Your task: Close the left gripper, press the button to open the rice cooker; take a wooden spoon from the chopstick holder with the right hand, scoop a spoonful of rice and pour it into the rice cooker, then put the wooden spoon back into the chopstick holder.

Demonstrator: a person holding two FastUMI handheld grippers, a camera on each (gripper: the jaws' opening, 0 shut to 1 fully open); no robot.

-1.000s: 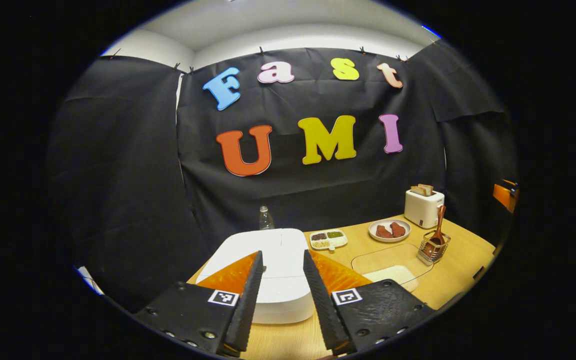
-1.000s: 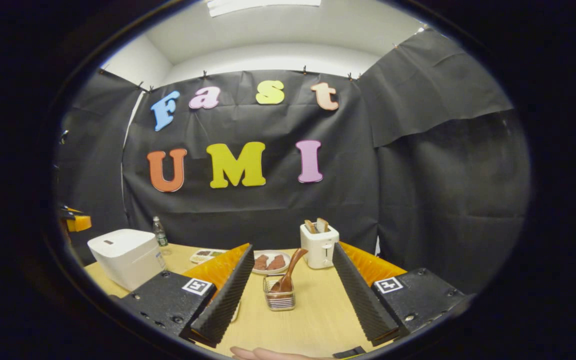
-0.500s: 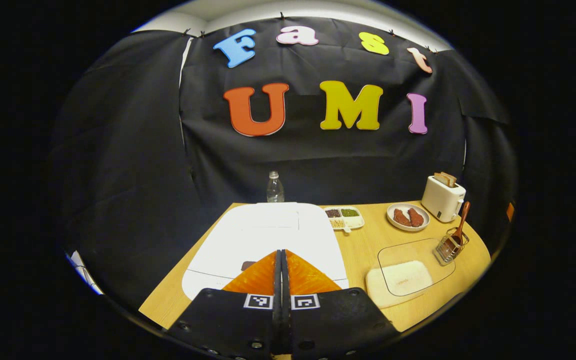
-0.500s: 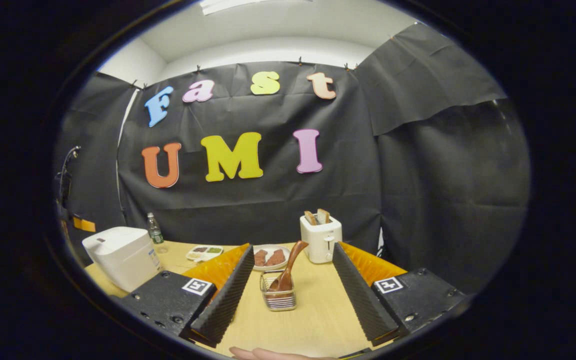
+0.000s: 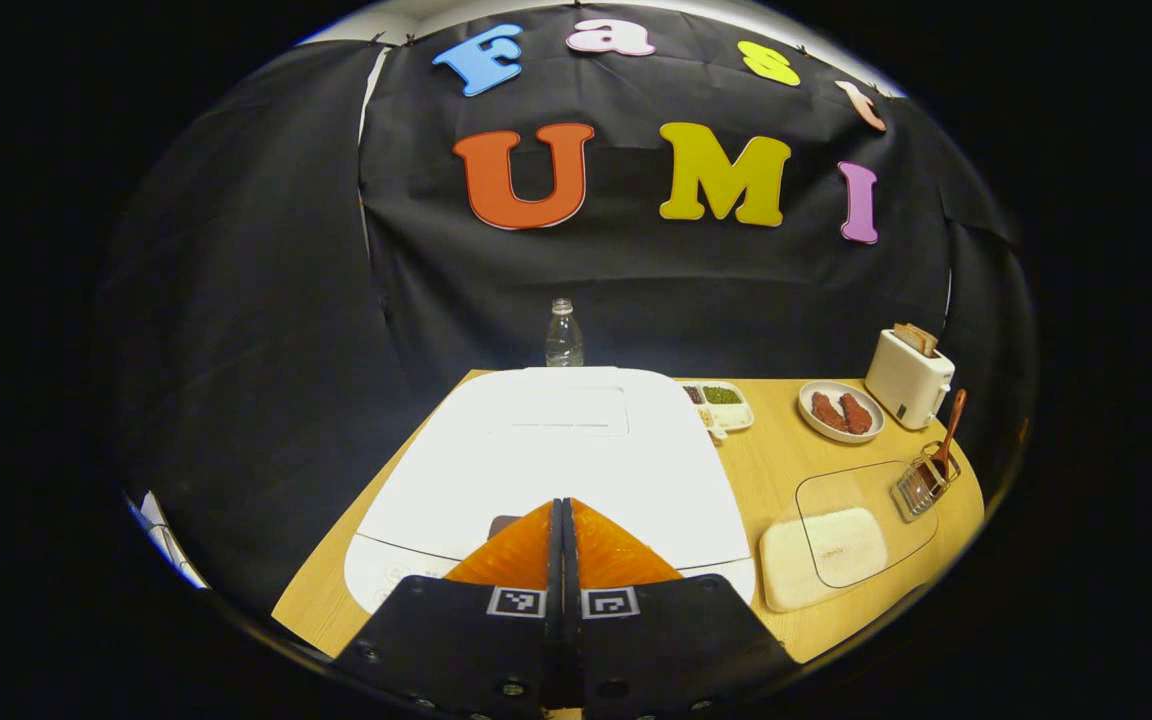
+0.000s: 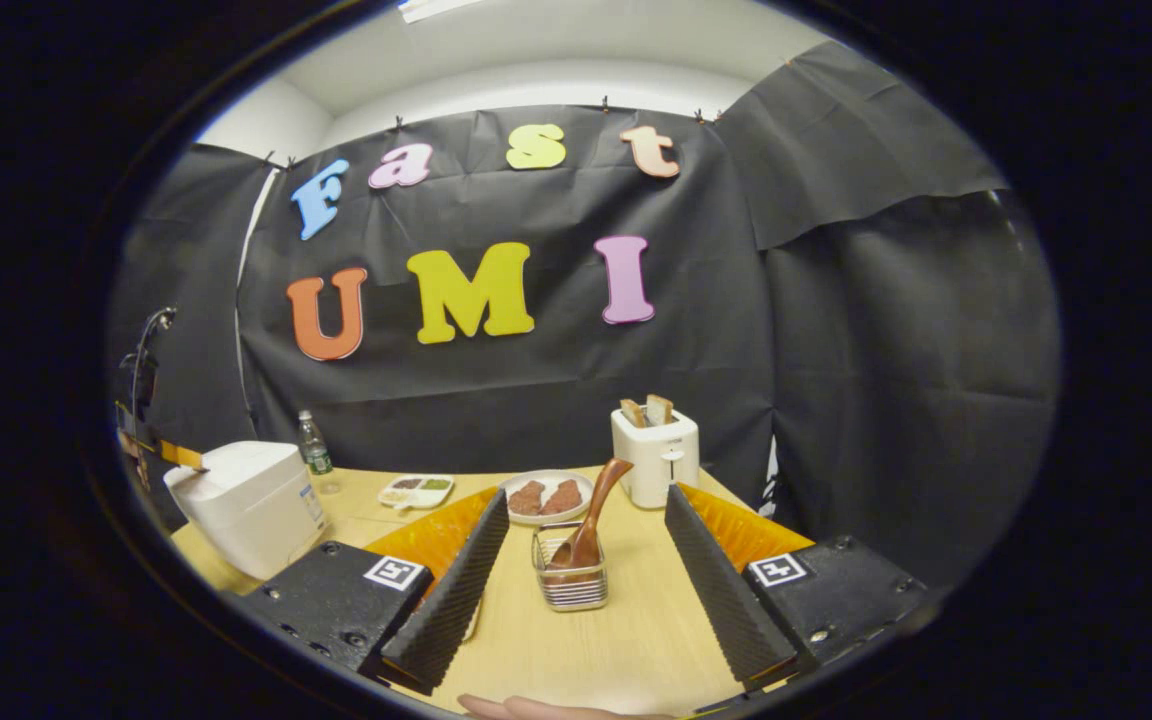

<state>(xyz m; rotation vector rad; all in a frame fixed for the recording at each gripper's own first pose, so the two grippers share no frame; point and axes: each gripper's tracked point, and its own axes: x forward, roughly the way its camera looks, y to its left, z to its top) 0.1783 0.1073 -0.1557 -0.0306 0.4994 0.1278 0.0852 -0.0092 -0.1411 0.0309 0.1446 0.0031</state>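
Spoon [image 6: 588,520] handle tilted up-right in holder [image 6: 570,580].

Mock kitchen booth: toaster [image 6: 655,455], cloth walls [image 6: 886,350]

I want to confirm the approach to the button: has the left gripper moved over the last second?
Yes. The left gripper, now shut, has advanced toward and over the rice cooker, whose white lid looms larger against the table.
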